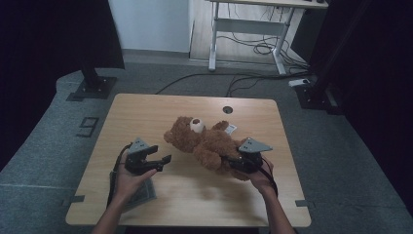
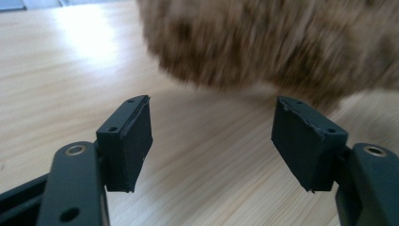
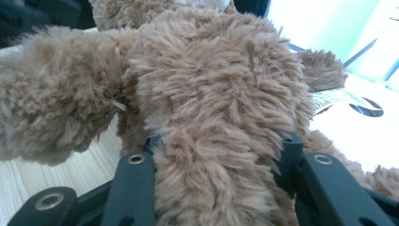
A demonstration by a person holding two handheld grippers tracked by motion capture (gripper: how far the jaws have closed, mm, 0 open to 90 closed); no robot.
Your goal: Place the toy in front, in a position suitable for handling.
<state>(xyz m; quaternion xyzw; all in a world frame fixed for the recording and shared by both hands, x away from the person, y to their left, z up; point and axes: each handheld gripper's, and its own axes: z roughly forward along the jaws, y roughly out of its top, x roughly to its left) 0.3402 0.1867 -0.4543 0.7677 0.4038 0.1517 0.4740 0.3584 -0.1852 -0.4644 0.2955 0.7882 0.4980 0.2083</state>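
1. The teddy bear (image 1: pixel 204 141) is lying on its back near the middle of the wooden table (image 1: pixel 146 112), its head pointing away from the person.
2. The right gripper (image 1: pixel 233 163) is pinching one of the bear's legs at the end nearest the person; in the right gripper view the fur (image 3: pixel 216 141) is bulging between the jaws.
3. The left gripper (image 1: pixel 163 163) is hovering just beside the bear's head end, jaws spread and holding nothing.
4. Risk: the plush is compressing easily, so the leg is likely to be slipping through the pads during a lift or pull.
5. Risk: held by one limb, the floppy body could be swinging or dragging across the table.
6. The bear is soft, shaggy and rounded; the table is smooth, flat and pale-grained.
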